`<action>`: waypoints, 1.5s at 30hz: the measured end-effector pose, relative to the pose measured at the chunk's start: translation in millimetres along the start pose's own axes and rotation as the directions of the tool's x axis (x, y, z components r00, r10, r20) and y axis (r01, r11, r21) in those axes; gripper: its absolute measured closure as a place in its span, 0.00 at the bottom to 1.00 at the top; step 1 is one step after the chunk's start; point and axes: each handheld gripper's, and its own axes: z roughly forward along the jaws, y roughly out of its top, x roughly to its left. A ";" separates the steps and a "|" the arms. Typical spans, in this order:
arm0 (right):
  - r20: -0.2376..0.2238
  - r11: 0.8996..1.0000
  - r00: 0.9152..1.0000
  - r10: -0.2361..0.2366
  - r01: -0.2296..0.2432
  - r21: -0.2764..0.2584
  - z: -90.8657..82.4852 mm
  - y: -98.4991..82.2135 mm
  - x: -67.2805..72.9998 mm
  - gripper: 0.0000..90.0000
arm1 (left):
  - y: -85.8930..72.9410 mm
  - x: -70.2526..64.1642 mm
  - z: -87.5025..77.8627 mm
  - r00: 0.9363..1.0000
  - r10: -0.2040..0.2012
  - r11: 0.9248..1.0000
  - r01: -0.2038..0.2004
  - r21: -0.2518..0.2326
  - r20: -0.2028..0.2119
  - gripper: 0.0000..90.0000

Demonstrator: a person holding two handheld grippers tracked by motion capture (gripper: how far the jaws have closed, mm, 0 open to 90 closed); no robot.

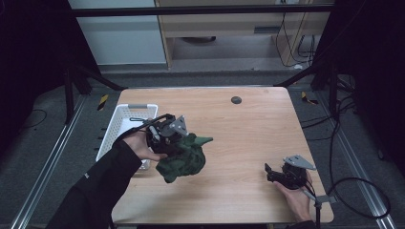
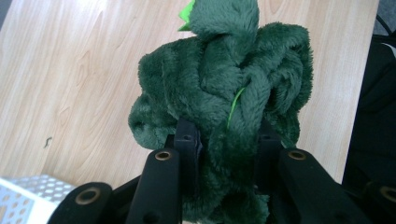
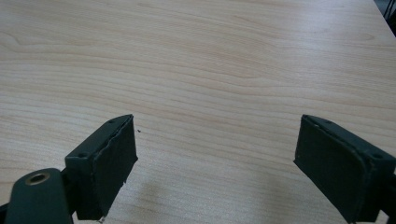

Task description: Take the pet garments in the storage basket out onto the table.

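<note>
Dim overhead picture, brighter close-ups.

In the high view the worktop (image 1: pixel 248 138) is evenly but weakly lit, while the surroundings at both sides sink into near black. The right gripper view is bright and soft, the wood grain clear, with a faint shadow under the right hand-held gripper (image 3: pixel 215 163), whose near parts blur slightly. In the left gripper view the green plush toy (image 2: pixel 224 93) reads dark, its fur sharp, and the right edge falls to black.

A lab recording booth: black frame (image 1: pixel 200 9) (cables (image 1: pixel 353 191) trailing) around a wooden table (image 1: pixel 248 129).
</note>
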 end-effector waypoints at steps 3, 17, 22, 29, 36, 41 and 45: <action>0.000 1.000 1.000 -0.001 0.001 -0.001 0.0 -0.1 -0.1 0.14 | 2.6 -1.4 5.2 1.000 0.015 1.000 -0.015 0.006 0.015 0.77; -0.003 1.000 1.000 0.002 -0.002 0.002 0.1 0.1 -0.2 0.14 | 15.3 -4.5 25.7 0.994 0.090 0.995 -0.092 0.046 0.055 0.77; -0.003 1.000 1.000 -0.002 0.002 0.000 0.1 0.0 -0.1 0.14 | 20.0 -7.7 37.3 0.992 0.111 0.991 -0.116 0.066 0.066 0.77; -0.005 1.000 1.000 0.001 -0.001 0.001 0.0 0.0 -0.1 0.14 | 28.5 -11.1 52.5 0.986 0.140 0.986 -0.147 0.075 0.089 0.77; -0.003 1.000 1.000 -0.003 0.003 0.000 0.1 0.0 -0.1 0.14 | 35.2 -17.4 67.7 0.980 0.165 0.980 -0.175 0.089 0.108 0.77; -0.004 1.000 1.000 -0.003 0.003 -0.001 0.1 0.0 -0.2 0.14 | 35.6 -19.6 81.2 0.977 0.163 0.982 -0.174 0.069 0.140 0.77; -0.006 1.000 1.000 0.000 0.000 0.001 0.0 0.1 0.0 0.14 | 34.7 -21.3 89.7 0.975 0.168 0.979 -0.182 0.088 0.142 0.77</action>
